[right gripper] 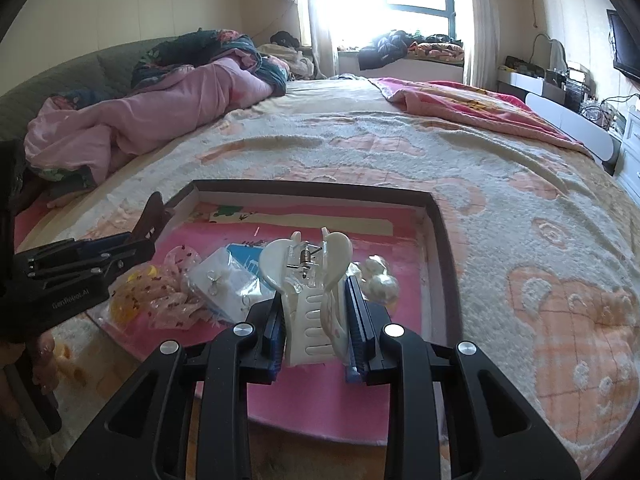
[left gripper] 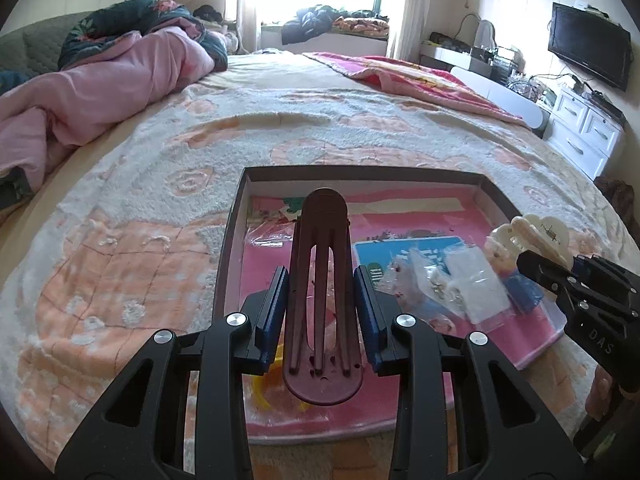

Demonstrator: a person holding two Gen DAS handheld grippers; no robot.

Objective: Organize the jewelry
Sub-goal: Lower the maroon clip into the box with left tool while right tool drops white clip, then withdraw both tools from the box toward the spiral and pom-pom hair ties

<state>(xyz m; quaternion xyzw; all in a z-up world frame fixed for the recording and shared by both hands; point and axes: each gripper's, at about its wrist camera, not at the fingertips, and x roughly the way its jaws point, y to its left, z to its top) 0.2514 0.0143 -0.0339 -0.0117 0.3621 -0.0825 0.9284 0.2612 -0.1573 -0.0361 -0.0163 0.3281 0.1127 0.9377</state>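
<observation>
The left gripper [left gripper: 321,312] is clamped on a dark red hair clip [left gripper: 320,292], a long flat piece with slots, its blue pads pressing both long edges so the clip points forward over the tray. The right gripper [right gripper: 316,328] is closed on a white claw clip [right gripper: 308,280], gripped low on its body with the spring and the two wings standing up above the pads. Both pieces hang above the near half of the tray, not resting on anything.

The step in hand looks like carrying the two clips to their places in the tray. To do it well, I would keep each clip low and level before letting go, set it on a bare patch of the pink lining, and release one at a time so that neither gripper knocks the other.

The tray [right gripper: 438,240] is a shallow, dark-rimmed box lying on the bed [right gripper: 520,200]. On its pink base sit clear packets of earrings [right gripper: 224,284], a speckled pink scrunchie [right gripper: 176,296] with something yellow [right gripper: 128,300] just beside it, a pearly white piece [right gripper: 380,280] near the right wall, and a blue card [left gripper: 384,252] under the packets. The far half of the tray is mostly bare.
</observation>
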